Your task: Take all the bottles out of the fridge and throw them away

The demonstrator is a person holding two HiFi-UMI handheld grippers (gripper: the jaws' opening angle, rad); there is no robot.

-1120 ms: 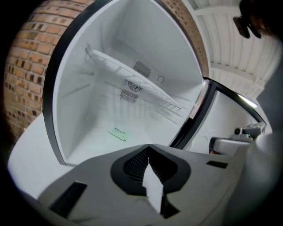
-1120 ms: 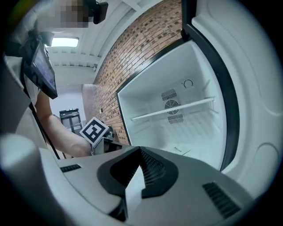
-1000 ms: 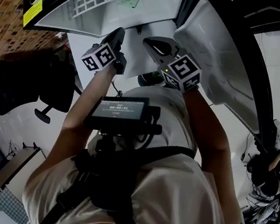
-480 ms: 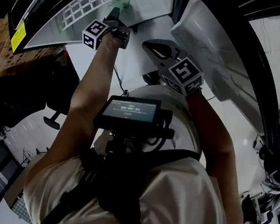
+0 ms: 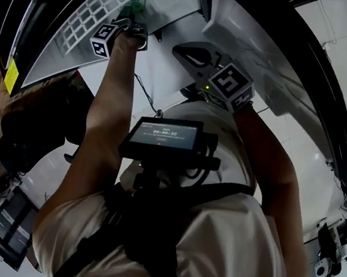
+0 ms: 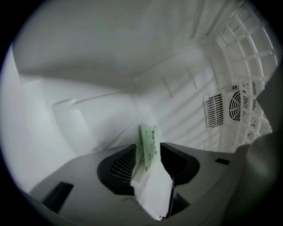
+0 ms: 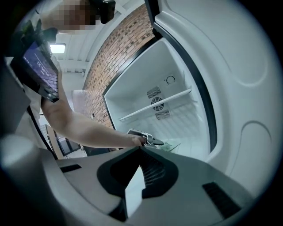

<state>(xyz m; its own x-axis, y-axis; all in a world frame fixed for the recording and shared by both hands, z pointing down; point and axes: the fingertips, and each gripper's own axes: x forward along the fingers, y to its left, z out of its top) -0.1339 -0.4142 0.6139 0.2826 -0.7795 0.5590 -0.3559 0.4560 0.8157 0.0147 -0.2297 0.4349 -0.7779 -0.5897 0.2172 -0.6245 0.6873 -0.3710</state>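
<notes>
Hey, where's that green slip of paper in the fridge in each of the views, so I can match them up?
Head view: green slip top left, just past the left gripper.
Left gripper view: green slip lower centre, in the gap between its jaws, which have just been opening.
Right gripper view: green slip centre, lying flat by the left gripper's tip.
Shared landmark: white wire shelf.

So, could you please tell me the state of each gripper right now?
Left gripper: open, jaws just been opening, paper slip between them, not pressed.
Right gripper: closed, empty.
</notes>
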